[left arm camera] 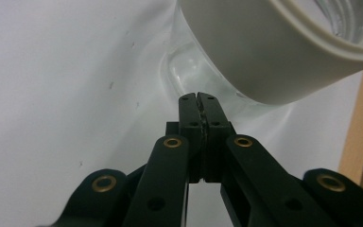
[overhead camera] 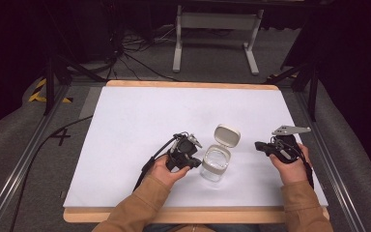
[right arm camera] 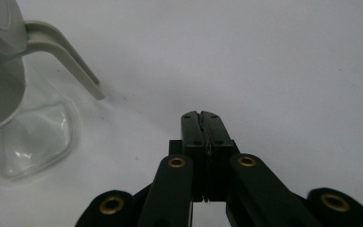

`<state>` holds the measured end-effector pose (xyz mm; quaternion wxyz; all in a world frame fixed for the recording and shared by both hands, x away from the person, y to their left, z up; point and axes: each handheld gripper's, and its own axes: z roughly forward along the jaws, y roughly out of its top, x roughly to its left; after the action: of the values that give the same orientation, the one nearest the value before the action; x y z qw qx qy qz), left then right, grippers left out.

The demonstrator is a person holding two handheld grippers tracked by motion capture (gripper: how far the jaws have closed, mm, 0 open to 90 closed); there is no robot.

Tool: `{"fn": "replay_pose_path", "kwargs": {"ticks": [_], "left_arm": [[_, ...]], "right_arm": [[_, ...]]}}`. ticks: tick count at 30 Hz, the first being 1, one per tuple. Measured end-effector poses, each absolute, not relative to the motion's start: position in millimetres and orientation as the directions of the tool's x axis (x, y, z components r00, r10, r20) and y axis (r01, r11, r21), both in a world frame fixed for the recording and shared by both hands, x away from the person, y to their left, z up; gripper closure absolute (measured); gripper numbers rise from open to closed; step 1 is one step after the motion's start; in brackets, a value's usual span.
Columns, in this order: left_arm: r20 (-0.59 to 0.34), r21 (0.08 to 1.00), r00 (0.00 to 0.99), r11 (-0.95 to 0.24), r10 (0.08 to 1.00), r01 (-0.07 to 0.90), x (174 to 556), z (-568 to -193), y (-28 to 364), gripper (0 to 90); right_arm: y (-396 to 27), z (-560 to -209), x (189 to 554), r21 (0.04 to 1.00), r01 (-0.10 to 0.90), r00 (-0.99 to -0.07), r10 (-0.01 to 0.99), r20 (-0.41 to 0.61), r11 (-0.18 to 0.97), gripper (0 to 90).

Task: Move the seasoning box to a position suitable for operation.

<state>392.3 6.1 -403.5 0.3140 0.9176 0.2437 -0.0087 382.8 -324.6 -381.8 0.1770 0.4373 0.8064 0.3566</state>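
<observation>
Tan sleeves at near table edge, one hand on each tool. Left gripper (overhead camera: 193, 153) just left of clear jar (overhead camera: 215, 164), jaws pressed together, holding nothing; in left gripper view tips (left arm camera: 199, 97) sit close to jar's glass base below grey collar (left arm camera: 264, 56). Right gripper (overhead camera: 262, 146) right of jar, well apart from it, jaws together, nothing held. Jar upright near front centre of white table (overhead camera: 140, 121), hinged lid (overhead camera: 226, 136) flipped open behind it. Beyond far edge: grey floor, cables, white stand legs (overhead camera: 216, 36).

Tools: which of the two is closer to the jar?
The left tool, its tip right beside the open jar; the right tool sits clearly apart from it.
</observation>
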Motion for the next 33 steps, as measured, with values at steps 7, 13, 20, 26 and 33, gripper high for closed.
{"fn": "replay_pose_path", "kwargs": {"ticks": [7,13,20,26,33], "left_arm": [[-0.175,0.572,0.889,-0.692,0.422,0.441,390,-404,5,89.6],[-0.177,0.559,0.91,-0.723,0.374,0.406,383,-403,-2,89.6],[-0.165,0.552,0.924,-0.744,0.344,0.376,377,-403,-8,89.5],[-0.168,0.549,0.929,-0.752,0.329,0.365,374,-403,-12,89.4],[-0.173,0.565,0.906,-0.715,0.386,0.413,380,-393,6,83.8]], "right_arm": [[-322,-383,383,0.728,0.576,-0.561,0.827,0.022,0.372,90.0],[-321,-382,383,0.726,0.577,-0.564,0.826,0.023,0.374,90.0],[-319,-383,384,0.725,0.578,-0.567,0.823,0.025,0.376,90.0],[-318,-384,385,0.722,0.578,-0.573,0.819,0.029,0.38,90.0],[-316,-379,384,0.732,0.568,-0.583,0.812,0.035,0.377,90.0]]}}
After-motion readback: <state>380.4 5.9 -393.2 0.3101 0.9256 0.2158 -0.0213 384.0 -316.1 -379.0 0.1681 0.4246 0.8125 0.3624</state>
